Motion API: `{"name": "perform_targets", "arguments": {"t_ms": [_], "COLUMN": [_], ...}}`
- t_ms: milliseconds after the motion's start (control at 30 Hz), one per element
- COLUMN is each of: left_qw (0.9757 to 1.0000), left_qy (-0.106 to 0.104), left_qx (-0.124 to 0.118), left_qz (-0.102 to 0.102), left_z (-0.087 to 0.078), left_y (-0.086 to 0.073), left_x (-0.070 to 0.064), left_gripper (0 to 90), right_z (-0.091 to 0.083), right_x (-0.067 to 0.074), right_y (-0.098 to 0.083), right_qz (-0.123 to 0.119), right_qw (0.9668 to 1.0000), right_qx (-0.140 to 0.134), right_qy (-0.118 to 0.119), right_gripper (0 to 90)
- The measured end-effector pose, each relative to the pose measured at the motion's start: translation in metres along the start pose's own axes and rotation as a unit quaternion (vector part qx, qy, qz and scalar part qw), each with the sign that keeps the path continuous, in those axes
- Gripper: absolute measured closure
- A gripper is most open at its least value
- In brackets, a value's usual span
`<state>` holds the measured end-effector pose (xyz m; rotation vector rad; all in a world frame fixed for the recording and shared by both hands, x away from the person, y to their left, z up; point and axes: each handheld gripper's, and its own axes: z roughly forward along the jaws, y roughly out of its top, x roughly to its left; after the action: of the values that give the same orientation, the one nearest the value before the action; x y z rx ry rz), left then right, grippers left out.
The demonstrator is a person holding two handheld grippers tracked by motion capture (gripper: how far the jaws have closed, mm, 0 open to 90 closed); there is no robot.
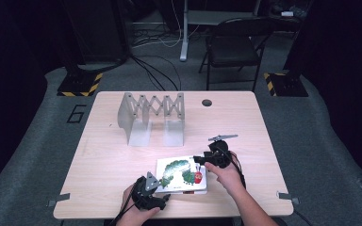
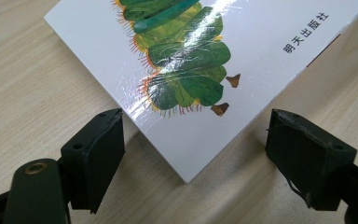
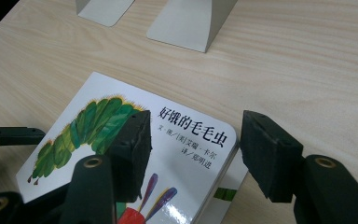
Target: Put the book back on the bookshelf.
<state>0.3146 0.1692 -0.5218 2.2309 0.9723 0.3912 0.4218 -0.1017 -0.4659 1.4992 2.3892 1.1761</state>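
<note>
A picture book (image 1: 181,175) with a green caterpillar on its white cover lies flat on the light wooden table (image 1: 103,155), near the person's edge and a little right of the middle. Behind it, toward the far side of the table and well apart from the book, stands a grey expandable book rack (image 1: 152,117) with a scissor-lattice back and two flat feet.

The left gripper (image 1: 162,197) sits at the book's near left corner. In the left gripper view its jaws stand wide, one on each side of that corner (image 2: 186,175), and neither pad touches the cover or the edge; bare table shows between each pad and the book. The book's printed cover (Chinese characters run along one margin) slopes away from the camera, glossy with reflected light.

The right gripper (image 1: 199,159) is at the book's far right corner. In the right gripper view its jaws are partly open: the left pad (image 3: 133,154) hangs over the cover beside the title lettering, and the right pad (image 3: 270,156) stands off the rounded corner over bare wood. Whether the left pad rests on the cover or hovers just above it I cannot tell; nothing is pinched between the two. In that same view the other gripper's black jaw tip (image 3: 14,135) shows at the book's far edge, and the rack's feet (image 3: 191,25) lie at the top.
</note>
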Motion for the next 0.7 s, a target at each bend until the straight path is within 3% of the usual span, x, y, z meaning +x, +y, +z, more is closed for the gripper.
{"name": "perform_targets", "arguments": {"t_ms": [700], "left_qw": [0.9998], "left_qy": [0.015], "left_qx": [0.012], "left_qz": [-0.008], "left_z": [0.0016], "left_y": [0.0041], "left_x": [0.0020], "left_gripper": [17.0], "right_z": [-0.0037], "right_x": [0.0054], "right_y": [0.0029], "right_qz": [-0.005], "right_qw": [0.9999], "right_qx": [-0.006], "right_qy": [0.011], "right_gripper": [43.2]}}
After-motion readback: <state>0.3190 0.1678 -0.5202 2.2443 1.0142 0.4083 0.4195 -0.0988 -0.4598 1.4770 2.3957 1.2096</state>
